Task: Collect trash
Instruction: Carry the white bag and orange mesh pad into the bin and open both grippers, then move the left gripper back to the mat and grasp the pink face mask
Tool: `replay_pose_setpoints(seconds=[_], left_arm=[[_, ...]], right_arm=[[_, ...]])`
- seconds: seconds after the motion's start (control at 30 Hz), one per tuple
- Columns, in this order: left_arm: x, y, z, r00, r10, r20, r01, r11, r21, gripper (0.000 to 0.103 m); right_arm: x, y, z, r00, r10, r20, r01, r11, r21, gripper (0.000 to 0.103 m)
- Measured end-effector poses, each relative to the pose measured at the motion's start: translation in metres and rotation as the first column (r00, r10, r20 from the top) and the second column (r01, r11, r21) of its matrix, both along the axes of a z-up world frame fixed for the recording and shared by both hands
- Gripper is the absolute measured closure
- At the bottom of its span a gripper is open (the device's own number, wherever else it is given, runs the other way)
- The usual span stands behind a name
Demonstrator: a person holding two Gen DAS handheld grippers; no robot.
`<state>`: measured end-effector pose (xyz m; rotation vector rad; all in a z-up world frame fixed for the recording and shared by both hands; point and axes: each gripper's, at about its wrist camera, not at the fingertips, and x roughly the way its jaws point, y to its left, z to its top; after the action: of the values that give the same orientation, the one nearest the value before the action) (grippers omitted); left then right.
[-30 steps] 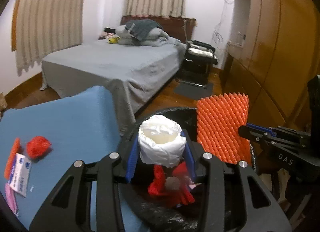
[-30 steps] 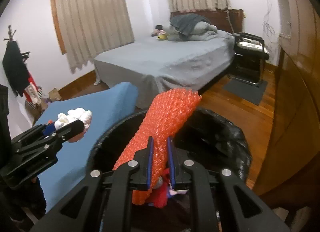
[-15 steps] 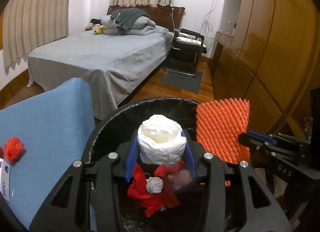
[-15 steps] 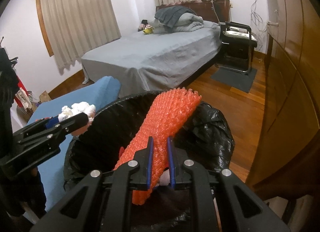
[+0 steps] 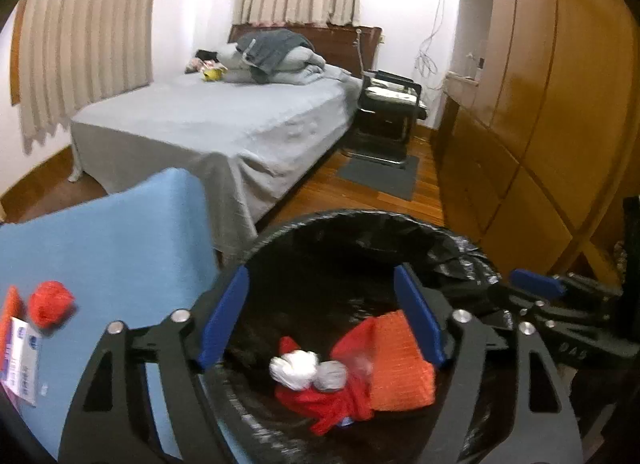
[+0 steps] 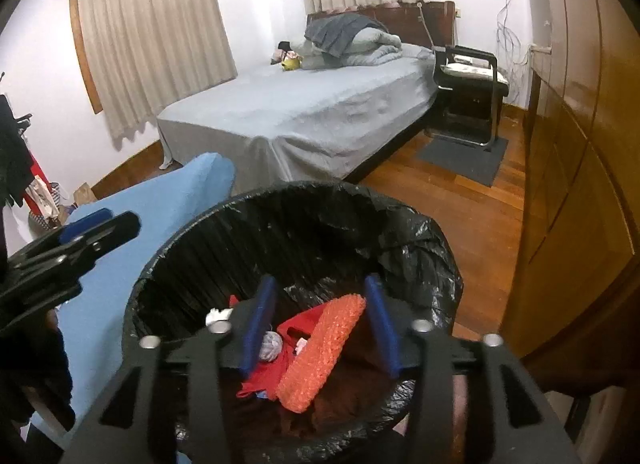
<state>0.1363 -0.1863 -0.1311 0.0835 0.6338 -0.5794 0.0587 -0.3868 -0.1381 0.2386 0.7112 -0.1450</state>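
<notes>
A black-lined trash bin (image 5: 360, 219) (image 6: 304, 191) stands below both grippers. Inside lie the orange foam mesh (image 5: 400, 360) (image 6: 324, 344), a white paper wad (image 5: 296, 368) (image 6: 272, 346) and red scraps (image 5: 320, 404). My left gripper (image 5: 320, 320) is open and empty above the bin. My right gripper (image 6: 322, 324) is open and empty above the bin too. It also shows at the right of the left wrist view (image 5: 536, 284). On the blue table (image 5: 100, 248) remain a red crumpled wad (image 5: 52, 304), a white packet (image 5: 22, 352) and an orange piece (image 5: 8, 316).
A grey bed (image 5: 224, 127) lies beyond the table. A black chair (image 5: 388, 107) and grey mat (image 5: 380, 175) stand on the wood floor. Wooden wardrobes (image 5: 540, 103) line the right side.
Both grippers opened. The white paper wad and the orange foam mesh dropped into the bin.
</notes>
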Motion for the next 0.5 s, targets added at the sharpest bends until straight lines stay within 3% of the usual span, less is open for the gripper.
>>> replay_pose_setpoints(seconds=[0.1,0.2,0.5], left_arm=[[-0.003,0.017,0.008,0.999,0.033,0.018,-0.033,0.999,0.004,0.017],[-0.007,0.037,0.016,0.997,0.074,0.038,-0.074,0.997,0.008,0.014],[-0.021,0.114,0.032,0.968,0.237,0.085,-0.238,0.971,0.011,0.012]], right_arm=[[-0.001,0.005,0.007,1.000,0.003,0.022,-0.003,1.000,-0.004,0.019],[-0.002,0.015,0.018,0.998,0.013,0.056,-0.013,1.000,-0.006,0.009],[0.011,0.065,0.037,0.991,0.087,0.101,-0.088,0.996,0.004,0.006]])
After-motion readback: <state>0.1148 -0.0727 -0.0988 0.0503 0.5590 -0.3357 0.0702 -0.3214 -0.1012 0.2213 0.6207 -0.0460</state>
